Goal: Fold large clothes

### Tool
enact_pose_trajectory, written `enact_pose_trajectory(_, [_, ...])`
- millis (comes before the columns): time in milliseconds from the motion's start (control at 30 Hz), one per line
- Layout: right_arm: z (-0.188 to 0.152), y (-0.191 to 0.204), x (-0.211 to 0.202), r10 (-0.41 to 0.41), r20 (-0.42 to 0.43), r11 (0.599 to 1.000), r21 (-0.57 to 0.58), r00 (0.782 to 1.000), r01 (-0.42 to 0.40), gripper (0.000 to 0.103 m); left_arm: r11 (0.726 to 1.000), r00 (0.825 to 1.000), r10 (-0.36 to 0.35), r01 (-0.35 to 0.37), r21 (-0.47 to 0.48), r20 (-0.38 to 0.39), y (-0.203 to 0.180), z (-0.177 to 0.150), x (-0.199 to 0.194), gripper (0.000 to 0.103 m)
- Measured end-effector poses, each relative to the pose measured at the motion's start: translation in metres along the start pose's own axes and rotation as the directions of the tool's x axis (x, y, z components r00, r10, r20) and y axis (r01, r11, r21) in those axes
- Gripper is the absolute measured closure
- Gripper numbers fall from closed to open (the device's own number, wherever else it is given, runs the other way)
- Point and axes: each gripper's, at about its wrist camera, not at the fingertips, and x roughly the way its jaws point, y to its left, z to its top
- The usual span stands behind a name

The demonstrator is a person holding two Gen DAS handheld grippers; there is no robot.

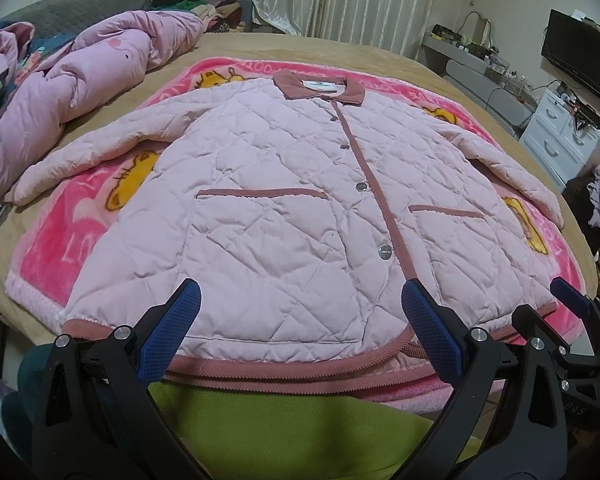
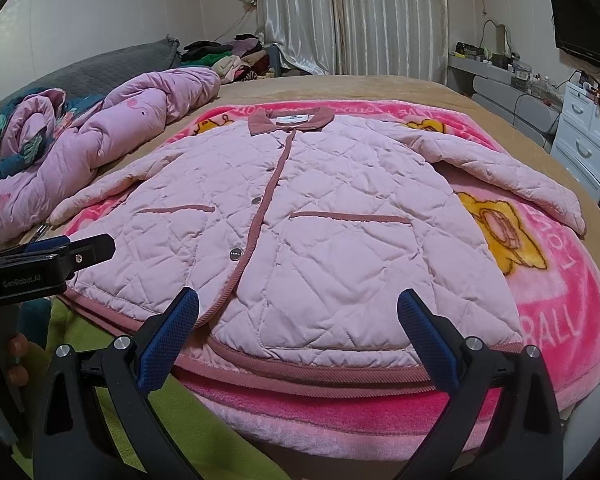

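Note:
A pink quilted jacket (image 1: 284,200) with a dusty-rose collar, placket and hem lies flat and buttoned, front up, sleeves spread, on a pink cartoon blanket (image 1: 84,232); it also shows in the right wrist view (image 2: 320,232). My left gripper (image 1: 300,304) is open and empty, hovering over the hem left of the placket. My right gripper (image 2: 298,308) is open and empty over the hem right of the placket. The right gripper's finger (image 1: 568,292) shows at the left view's right edge, the left gripper's body (image 2: 48,256) at the right view's left edge.
The blanket (image 2: 560,300) lies on a tan bed (image 1: 380,48). A crumpled pink duvet (image 1: 80,76) lies at the far left. A green garment (image 1: 284,432) is below the near edge. White drawers (image 1: 560,136), a shelf and a TV (image 1: 580,56) stand at the right.

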Motion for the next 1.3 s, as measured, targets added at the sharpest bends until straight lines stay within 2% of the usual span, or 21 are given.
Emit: enact_pose_trajectory(1300, [0.007,0.000,0.019,0.036,-0.030,0.999,0.002,0.999,-0.036,0.004,1.000,1.000,0.007,-0.007,-0.004,-0.006,0.004,0.005,0.001,0.009])
